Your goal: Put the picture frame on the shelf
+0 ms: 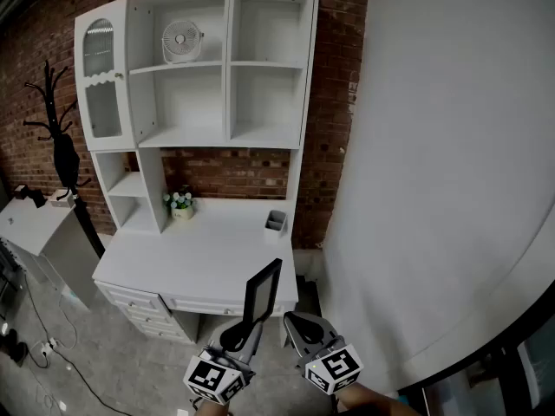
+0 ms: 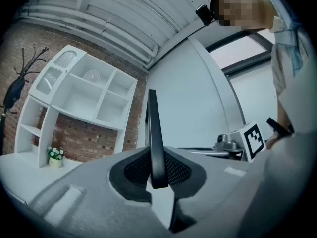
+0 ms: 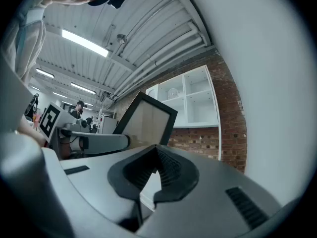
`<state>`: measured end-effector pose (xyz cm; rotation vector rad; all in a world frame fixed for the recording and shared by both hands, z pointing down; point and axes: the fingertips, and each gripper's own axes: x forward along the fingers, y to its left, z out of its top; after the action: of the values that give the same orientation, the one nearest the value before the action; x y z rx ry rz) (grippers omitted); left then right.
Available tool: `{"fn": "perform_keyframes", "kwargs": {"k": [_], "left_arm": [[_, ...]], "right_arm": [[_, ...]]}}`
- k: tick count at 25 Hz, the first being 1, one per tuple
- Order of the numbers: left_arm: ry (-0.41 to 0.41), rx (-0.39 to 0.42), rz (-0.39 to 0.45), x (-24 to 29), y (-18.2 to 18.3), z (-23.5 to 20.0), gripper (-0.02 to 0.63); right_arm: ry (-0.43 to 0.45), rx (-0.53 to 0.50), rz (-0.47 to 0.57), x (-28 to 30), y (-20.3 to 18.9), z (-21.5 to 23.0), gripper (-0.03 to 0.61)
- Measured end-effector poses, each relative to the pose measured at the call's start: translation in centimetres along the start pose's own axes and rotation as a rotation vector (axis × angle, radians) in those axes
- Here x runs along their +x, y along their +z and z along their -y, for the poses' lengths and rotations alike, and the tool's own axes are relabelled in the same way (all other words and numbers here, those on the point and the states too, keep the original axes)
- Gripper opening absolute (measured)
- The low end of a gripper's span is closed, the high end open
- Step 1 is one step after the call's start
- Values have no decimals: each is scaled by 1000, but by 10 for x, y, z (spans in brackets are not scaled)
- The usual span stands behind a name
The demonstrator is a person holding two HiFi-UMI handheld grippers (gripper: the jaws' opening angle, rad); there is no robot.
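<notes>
**Left tongs** (image 2: 157, 175): clenched on the frame (image 2: 153, 128), pads pressing on both faces of its lower edge. In the left gripper view the frame shows edge-on and stands upright between the jaws.

**Right tongs** (image 3: 156, 168): clenched, jaws together with nothing between them. They are held just to the right of the left tongs and apart from the frame.

**Frame**: dark rim with a pale panel. It is carried in the air in front of the desk (image 1: 201, 258), near the desk's front right corner. It is below the shelf (image 1: 222, 66) and well apart from it.

**Shelf**: a white unit standing on the back of the desk against a brick wall (image 1: 227, 172). It has open compartments in two columns, a narrow arched door (image 1: 101, 81) at the left and small side shelves beneath the door.

**Fan** (image 1: 181, 40): small and white, in the upper left open compartment.

**Flower pot** (image 1: 180, 204): on the desk at the back left, just beside the side shelves.

**Holder** (image 1: 276, 224): a small box on the desk at the back right.

**Coat rack** (image 1: 59, 137): black, on the floor left of the desk.

**Cabinet** (image 1: 39, 232): white, at the far left, near the coat rack.
</notes>
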<state>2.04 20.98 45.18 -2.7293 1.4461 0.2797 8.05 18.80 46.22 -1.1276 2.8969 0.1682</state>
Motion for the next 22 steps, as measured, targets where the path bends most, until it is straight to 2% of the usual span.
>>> {"fn": "perform_keyframes", "kwargs": {"k": [22], "left_arm": [[-24, -25, -7, 18, -2, 15, 51]], "right_arm": [[8, 40, -5, -6, -5, 21, 16]]}}
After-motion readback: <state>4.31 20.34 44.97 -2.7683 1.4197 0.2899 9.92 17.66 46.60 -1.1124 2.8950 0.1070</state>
